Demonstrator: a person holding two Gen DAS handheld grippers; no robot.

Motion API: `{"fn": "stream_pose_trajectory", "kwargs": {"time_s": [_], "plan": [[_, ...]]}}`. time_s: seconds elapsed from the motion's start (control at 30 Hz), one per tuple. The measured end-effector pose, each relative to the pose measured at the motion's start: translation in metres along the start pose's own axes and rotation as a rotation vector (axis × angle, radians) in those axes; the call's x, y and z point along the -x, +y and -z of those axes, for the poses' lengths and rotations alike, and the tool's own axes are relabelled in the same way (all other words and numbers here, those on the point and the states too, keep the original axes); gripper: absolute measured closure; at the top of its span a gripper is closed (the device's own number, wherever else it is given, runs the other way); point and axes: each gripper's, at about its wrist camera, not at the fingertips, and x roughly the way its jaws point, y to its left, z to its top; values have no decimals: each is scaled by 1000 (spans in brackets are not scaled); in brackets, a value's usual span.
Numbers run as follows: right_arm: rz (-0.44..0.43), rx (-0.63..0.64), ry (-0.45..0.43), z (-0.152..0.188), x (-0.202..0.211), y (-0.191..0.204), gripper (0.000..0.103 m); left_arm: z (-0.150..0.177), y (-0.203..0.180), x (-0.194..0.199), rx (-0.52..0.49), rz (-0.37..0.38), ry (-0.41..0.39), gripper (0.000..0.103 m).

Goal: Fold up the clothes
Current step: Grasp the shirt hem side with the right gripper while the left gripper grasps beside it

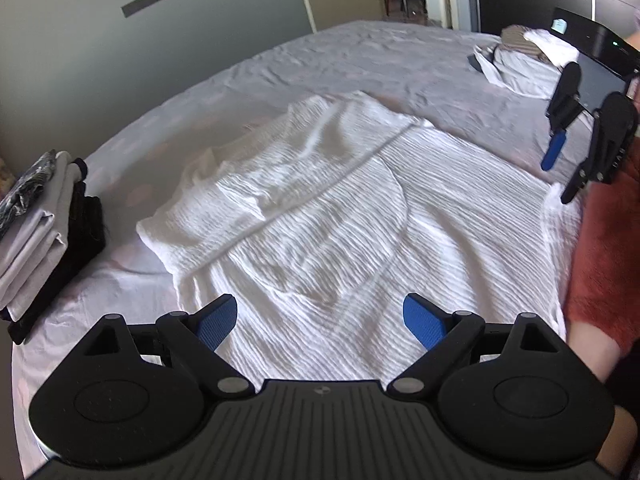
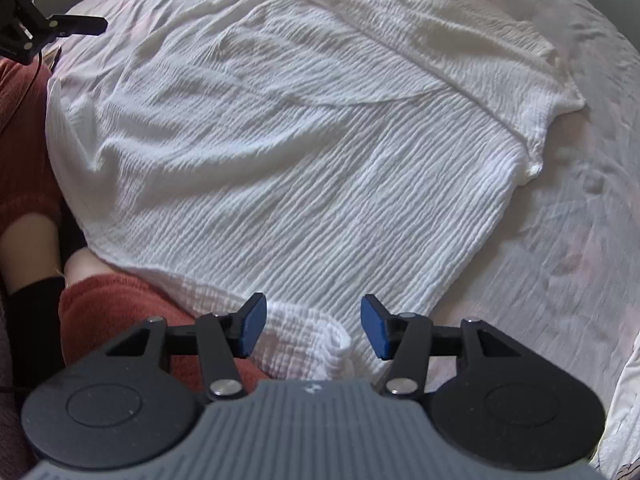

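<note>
A white crinkled shirt lies spread on the bed, one side folded over along a long seam. My left gripper is open and empty, hovering over the shirt's near edge. My right gripper is open, its fingers on either side of a bunched corner of the shirt at the hem, not closed on it. The right gripper also shows in the left wrist view at the shirt's right edge. The shirt fills most of the right wrist view.
A stack of folded clothes sits at the bed's left edge. A pile of unfolded clothes lies at the far right by a black box. The person's rust-red sleeve is at right. Grey-pink bedsheet surrounds the shirt.
</note>
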Motion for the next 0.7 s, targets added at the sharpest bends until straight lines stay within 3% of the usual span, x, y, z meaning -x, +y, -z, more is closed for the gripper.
{"fn": "stream_pose_trajectory", "kwargs": {"time_s": [0.23,0.27,0.33,0.4,0.57,0.7], "plan": [[-20,45,120,6,-32,-12,44,8,-13,13,-97,40,83,0],[-32,38,120,8,-35,-13,47,9,-14,15,-108,47,91,0],[-38,55,103,11,-33,-8,75,11,-14,18,-131,71,110,0],[-38,76,77,14,-27,-2,92,13,-16,20,-164,106,137,0],[-30,79,-17,25,3,1,95,22,-26,14,-314,214,243,0],[-23,46,-50,34,14,-1,95,29,-35,5,-451,249,321,0]]}}
